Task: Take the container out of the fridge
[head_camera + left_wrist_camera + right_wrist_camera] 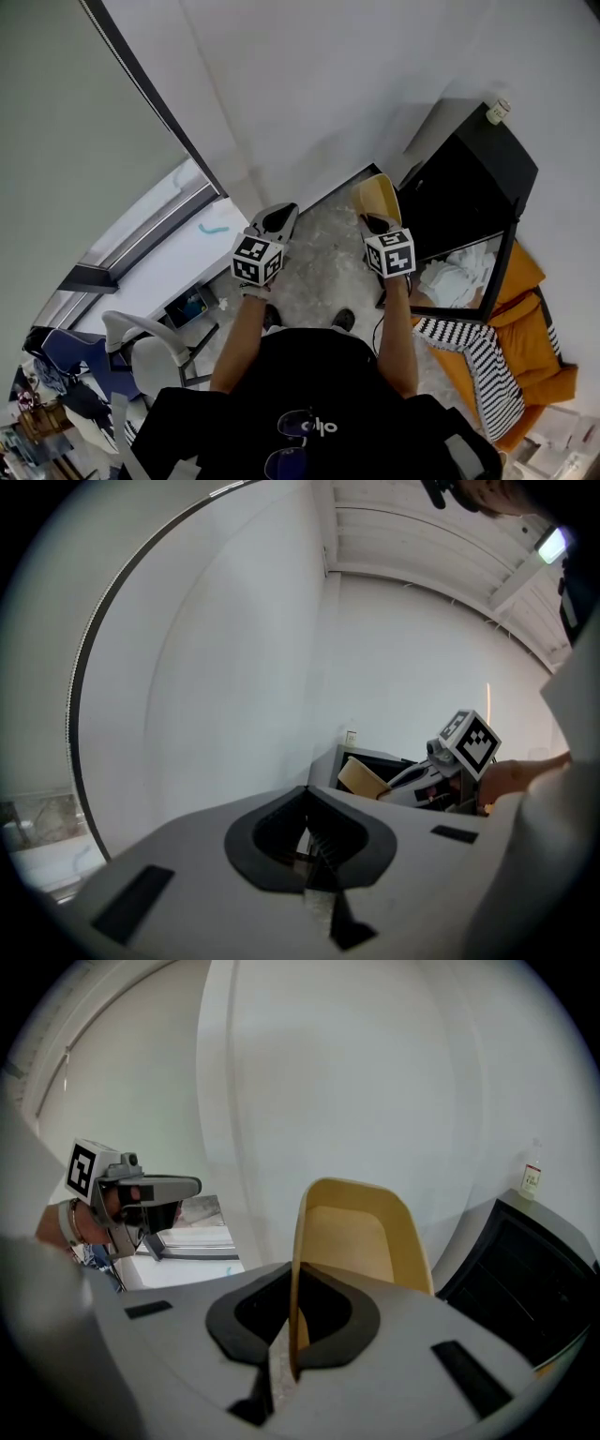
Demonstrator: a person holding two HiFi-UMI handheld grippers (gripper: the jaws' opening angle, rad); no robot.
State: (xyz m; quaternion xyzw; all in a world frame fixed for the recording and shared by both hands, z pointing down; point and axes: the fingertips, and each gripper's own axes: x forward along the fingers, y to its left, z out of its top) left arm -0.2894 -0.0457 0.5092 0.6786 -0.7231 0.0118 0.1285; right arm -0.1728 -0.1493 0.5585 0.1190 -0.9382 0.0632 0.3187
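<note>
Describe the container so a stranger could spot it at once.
Start at the black fridge against the white wall. Just beside it, the right gripper pinches the container by its side. It is the only pale yellow open tub.

We see speckled floor: black fridge at its far right edge, orange cushion beside, grey chair left.

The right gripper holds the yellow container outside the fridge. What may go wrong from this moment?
1. The right gripper pinches the yellow plastic container by one thin wall only, so it may tilt or slip out.
2. The left gripper is shut and empty, away from the container, so nothing supports it from below.
3. The black fridge stands close; a swing to the right might hit it.
</note>
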